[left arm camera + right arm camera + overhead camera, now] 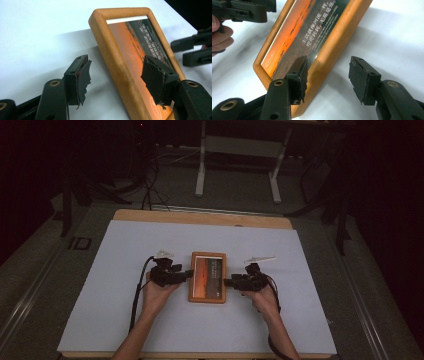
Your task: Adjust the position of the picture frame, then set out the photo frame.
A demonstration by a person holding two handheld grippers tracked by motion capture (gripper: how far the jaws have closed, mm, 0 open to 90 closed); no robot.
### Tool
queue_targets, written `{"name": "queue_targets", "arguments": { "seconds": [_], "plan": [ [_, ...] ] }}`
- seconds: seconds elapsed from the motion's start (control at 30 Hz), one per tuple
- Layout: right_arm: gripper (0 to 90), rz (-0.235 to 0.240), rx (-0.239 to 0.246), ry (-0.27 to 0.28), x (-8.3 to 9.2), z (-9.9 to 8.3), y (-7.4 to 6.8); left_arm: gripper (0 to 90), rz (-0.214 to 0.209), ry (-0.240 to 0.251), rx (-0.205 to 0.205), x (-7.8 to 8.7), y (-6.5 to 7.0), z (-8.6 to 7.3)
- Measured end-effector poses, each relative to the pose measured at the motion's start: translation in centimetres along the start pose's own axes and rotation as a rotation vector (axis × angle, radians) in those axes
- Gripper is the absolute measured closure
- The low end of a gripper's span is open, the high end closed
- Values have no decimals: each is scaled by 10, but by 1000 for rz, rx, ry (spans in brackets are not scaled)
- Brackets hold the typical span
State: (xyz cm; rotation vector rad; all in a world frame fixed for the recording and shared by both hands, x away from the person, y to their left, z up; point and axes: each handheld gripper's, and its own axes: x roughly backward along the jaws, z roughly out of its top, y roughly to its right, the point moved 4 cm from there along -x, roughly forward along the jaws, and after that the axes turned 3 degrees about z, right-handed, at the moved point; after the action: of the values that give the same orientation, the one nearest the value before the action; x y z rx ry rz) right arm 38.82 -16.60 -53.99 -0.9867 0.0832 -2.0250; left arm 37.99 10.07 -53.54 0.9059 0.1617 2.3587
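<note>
On the counter (125,270), covered by one pale sheet, one wooden picture frame (207,277) lies flat near the middle, orange photo with lines of text facing up; nothing else sits on the sheet; behind the counter, a white table base (239,160) and some cables (150,185) on the dark floor, well clear. Two grippers, one per side of the frame; left gripper (189,273) at the frame's left edge, right gripper (228,282) at its right edge. Left gripper view: jaws spread wide, the frame's wooden rail (117,65) between them, pads not pressing on it; one jaw over the photo, one over the sheet. Right gripper view: same layout, jaws wide apart astride the rail (329,57), gap visible on the outer side; nothing held by either; a hand (220,37) is at that view's left edge.
</note>
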Motion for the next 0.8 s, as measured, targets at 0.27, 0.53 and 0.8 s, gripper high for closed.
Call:
{"name": "queue_targets", "arguments": {
  "seconds": [0.27, 0.53, 0.8],
  "plan": [
    [484, -92, 114, 9, 10, 14, -10, 390, -13, 36, -44, 26, 9, -14],
    [664, -223, 197, 33, 8, 31, -15, 389, -58, 45, -47, 39, 15, -31],
    [900, -225, 262, 92, 4, 49, -26, 407, -88, 36, -38, 44, 21, -45]
  ]
}}
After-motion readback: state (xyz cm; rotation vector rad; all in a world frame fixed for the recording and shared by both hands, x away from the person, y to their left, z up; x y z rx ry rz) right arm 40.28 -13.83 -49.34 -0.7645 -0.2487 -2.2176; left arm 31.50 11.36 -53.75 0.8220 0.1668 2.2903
